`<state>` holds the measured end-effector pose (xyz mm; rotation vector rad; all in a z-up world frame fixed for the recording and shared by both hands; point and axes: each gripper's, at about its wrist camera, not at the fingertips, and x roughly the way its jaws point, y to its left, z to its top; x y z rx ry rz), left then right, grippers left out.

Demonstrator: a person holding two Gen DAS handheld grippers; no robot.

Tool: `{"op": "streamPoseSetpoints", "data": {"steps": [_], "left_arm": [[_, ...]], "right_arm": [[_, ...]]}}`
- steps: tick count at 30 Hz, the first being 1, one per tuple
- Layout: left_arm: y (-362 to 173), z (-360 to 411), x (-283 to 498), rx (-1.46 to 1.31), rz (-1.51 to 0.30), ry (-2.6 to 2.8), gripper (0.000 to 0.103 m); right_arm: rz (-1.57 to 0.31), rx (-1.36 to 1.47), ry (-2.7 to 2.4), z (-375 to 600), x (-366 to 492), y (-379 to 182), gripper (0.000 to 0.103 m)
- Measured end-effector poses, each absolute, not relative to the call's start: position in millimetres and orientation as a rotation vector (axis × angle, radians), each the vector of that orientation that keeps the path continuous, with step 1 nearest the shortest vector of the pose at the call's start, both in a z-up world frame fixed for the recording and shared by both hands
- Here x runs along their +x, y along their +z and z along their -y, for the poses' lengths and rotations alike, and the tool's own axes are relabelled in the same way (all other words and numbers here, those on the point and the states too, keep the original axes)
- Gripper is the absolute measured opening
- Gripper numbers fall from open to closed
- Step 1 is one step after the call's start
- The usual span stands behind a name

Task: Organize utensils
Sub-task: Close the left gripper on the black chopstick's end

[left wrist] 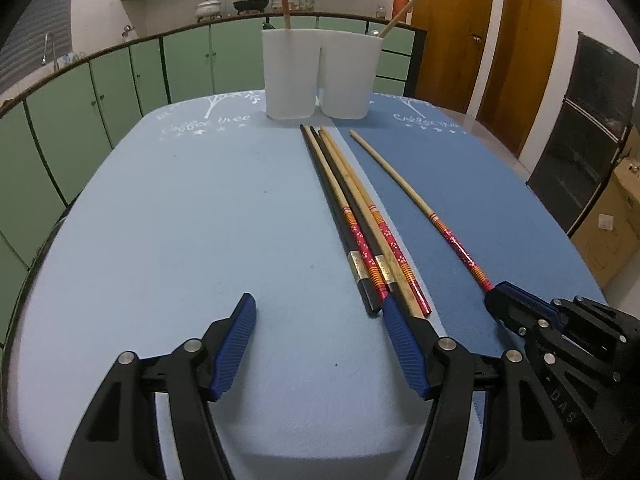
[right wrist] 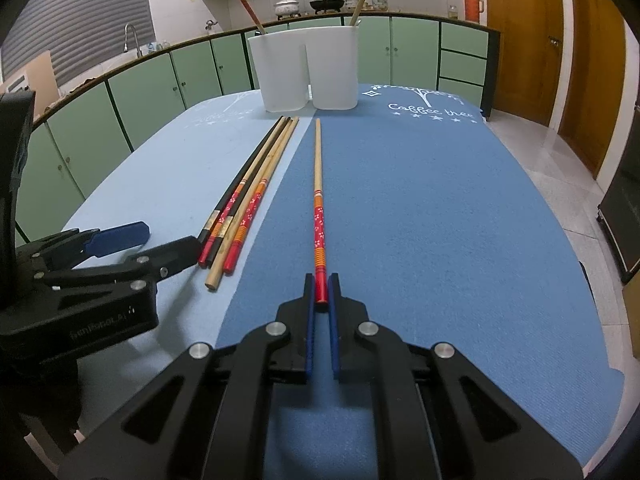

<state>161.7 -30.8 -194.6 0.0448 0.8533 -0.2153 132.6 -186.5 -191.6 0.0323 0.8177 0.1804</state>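
Black linkage grippers (right wrist: 322,292), blue ribbed jaws, silver rivets

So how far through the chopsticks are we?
Done: two chopsticks stand in the white holder, one per compartment. In hand: the right tongs have closed around the red end of a single chopstick, still flat on the mat. Left: five chopsticks in a bundle; the left tongs are open and empty.
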Motion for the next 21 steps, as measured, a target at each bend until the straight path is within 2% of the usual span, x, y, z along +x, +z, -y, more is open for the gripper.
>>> {"op": "streamPoseSetpoints", "data": {"steps": [15, 21], "left_arm": [[-191.3, 10.0, 152.0, 0.016, -0.848, -0.166, 0.059], [-195.2, 16.1, 157.5, 0.033, -0.833, -0.152, 0.041]], "right_arm": [[-0.815, 0.055, 0.191, 187.8, 135.0, -193.5, 0.005], [-0.803, 0.066, 0.199, 190.1, 134.8, -195.3, 0.006]]}}
